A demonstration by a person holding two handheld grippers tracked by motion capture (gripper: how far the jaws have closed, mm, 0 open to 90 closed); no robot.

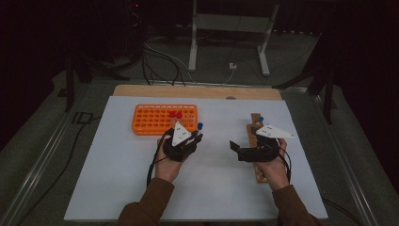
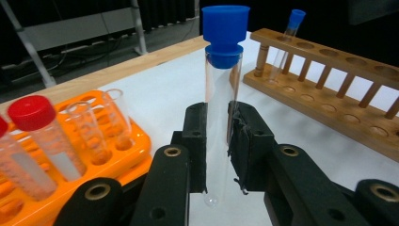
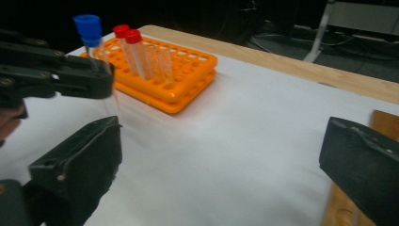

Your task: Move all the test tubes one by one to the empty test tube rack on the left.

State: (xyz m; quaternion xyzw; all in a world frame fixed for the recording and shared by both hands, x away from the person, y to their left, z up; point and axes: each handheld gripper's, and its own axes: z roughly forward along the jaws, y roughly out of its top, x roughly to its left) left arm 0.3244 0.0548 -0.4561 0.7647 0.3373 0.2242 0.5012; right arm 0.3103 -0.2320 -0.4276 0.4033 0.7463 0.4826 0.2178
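Blue-capped tube (image 2: 220,117) upright between left gripper (image 2: 217,155) fingers (image 2: 195,141)

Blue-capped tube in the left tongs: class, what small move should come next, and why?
Probably carry the blue-capped tube toward the orange rack. The left tongs clamp it upright above the table, and the right tongs stand wide open with nothing between them.

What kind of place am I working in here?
Probably a lab-style test bench: an orange tube rack and a wooden rack sit on a white table, with cables and stands on the dark floor behind.
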